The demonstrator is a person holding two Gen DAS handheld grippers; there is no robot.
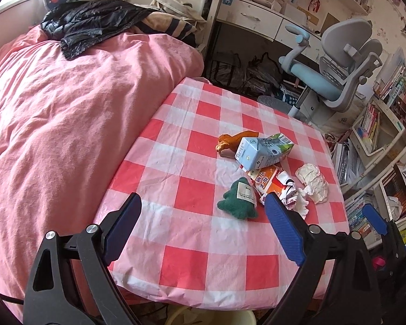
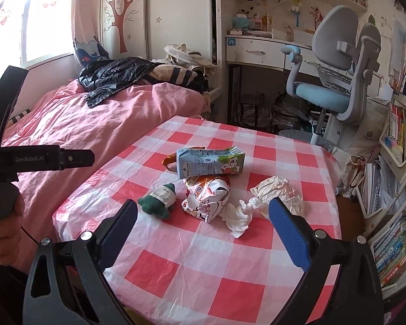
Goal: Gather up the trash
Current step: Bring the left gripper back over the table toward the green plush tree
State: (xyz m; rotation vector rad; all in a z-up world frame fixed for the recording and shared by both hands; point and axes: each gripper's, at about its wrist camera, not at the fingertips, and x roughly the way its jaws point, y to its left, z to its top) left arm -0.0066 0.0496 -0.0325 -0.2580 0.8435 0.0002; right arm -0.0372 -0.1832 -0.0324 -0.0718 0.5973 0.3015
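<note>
On the red-and-white checked table (image 1: pixel 192 243) (image 2: pixel 192 279) lies a pile of trash: a light-blue drink carton (image 1: pixel 262 150) (image 2: pixel 211 162), a crumpled orange-and-white wrapper (image 1: pixel 273 180) (image 2: pixel 205 193), white crumpled tissue (image 1: pixel 312 182) (image 2: pixel 236 215), a crumpled paper bag (image 2: pixel 278 191), a green felt tree (image 1: pixel 239 201) (image 2: pixel 158 200) and an orange toy (image 1: pixel 231 139). My left gripper (image 1: pixel 203 203) is open above the near part of the table, empty. My right gripper (image 2: pixel 203 207) is open too, nothing between its fingers, short of the pile.
A bed with a pink cover (image 1: pixel 54 124) (image 2: pixel 75 132) adjoins the table's left side. A grey-and-blue desk chair (image 1: pixel 335 73) (image 2: pixel 335 81) and a desk stand behind. Bookshelves (image 2: pixel 398 189) fill the right. A pale bin rim (image 1: pixel 211 317) shows below the table's near edge. A hand (image 2: pixel 5 233) holds the left gripper's handle.
</note>
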